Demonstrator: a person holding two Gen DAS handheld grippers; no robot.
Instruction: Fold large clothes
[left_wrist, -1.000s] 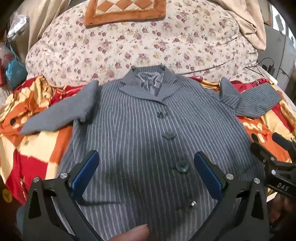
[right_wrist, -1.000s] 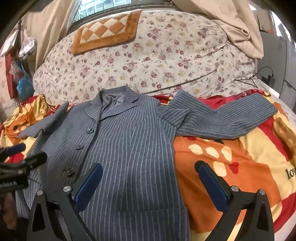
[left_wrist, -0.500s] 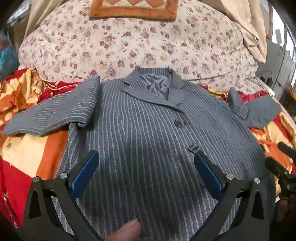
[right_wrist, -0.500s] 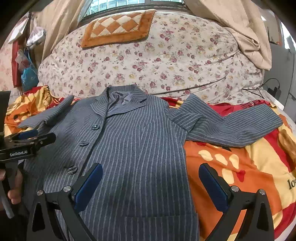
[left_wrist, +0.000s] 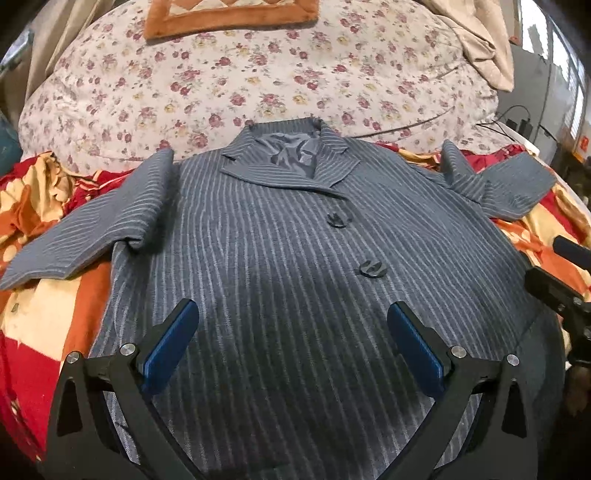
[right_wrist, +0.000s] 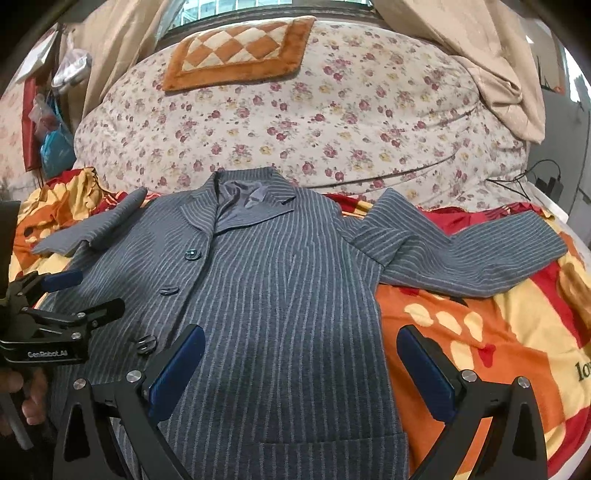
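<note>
A grey pinstriped jacket (left_wrist: 280, 266) (right_wrist: 280, 288) lies face up and buttoned on the bed, collar toward the far side. Its left sleeve (left_wrist: 92, 229) (right_wrist: 92, 229) is spread out to the left, and its right sleeve (right_wrist: 465, 254) (left_wrist: 506, 188) lies out to the right. My left gripper (left_wrist: 291, 339) hovers open over the jacket's lower front, nothing between its blue pads. Over the jacket's right edge, my right gripper (right_wrist: 301, 363) is open and empty too. Each gripper shows at the edge of the other's view.
A red, orange and yellow blanket (right_wrist: 480, 332) (left_wrist: 44, 314) covers the bed under the jacket. A big floral duvet (right_wrist: 295, 122) is piled behind the collar, an orange checkered cushion (right_wrist: 240, 48) on top. A beige cloth (right_wrist: 491, 62) hangs at back right; cables (right_wrist: 532, 177) lie beside it.
Both grippers have moved forward up the jacket toward the collar; the lower buttons have dropped out of the left wrist view. The jacket has not moved and both grippers stay open.
</note>
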